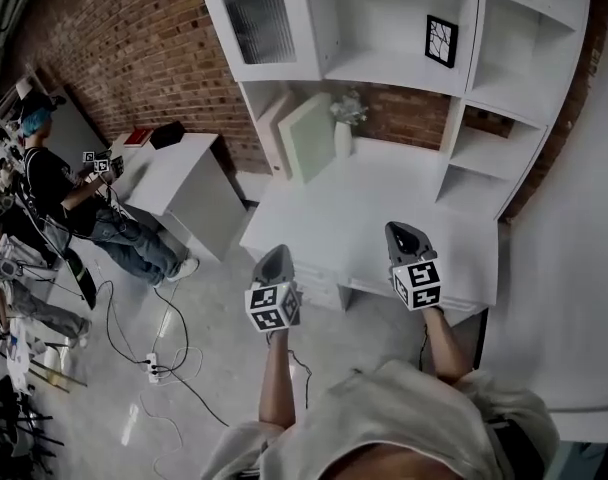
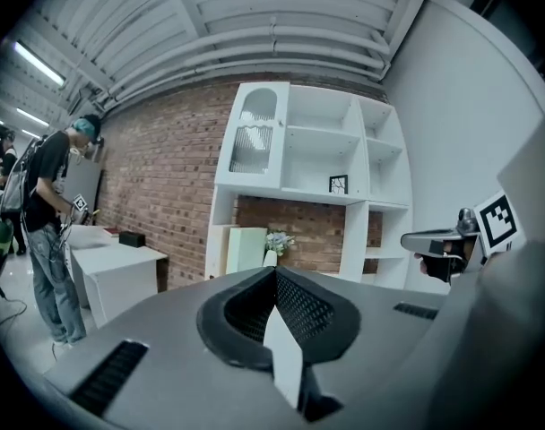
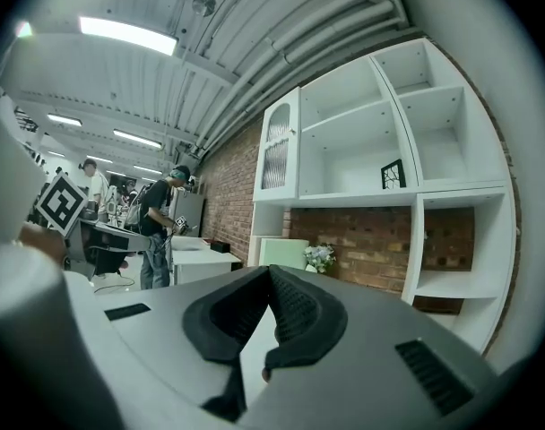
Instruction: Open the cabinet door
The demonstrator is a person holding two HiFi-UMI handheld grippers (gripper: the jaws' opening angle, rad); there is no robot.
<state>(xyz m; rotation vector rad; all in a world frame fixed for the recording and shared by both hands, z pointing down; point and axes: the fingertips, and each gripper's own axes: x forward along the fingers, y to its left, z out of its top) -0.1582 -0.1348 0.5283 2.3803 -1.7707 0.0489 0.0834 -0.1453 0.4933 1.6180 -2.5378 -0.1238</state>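
Left tool (image 1: 279,250), right tool (image 1: 397,228): two; cabinet (image 1: 384,193): one; vase (image 1: 343,140): one

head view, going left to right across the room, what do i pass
standing person → white side table → left hand-held gripper → vase of flowers → right hand-held gripper

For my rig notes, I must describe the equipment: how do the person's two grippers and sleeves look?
Both the left gripper and the right gripper have smooth grey shells with black, mesh-textured jaw pads. Each carries a white cube with black square markers. The person wears a loose pale shirt that leaves the forearms bare.
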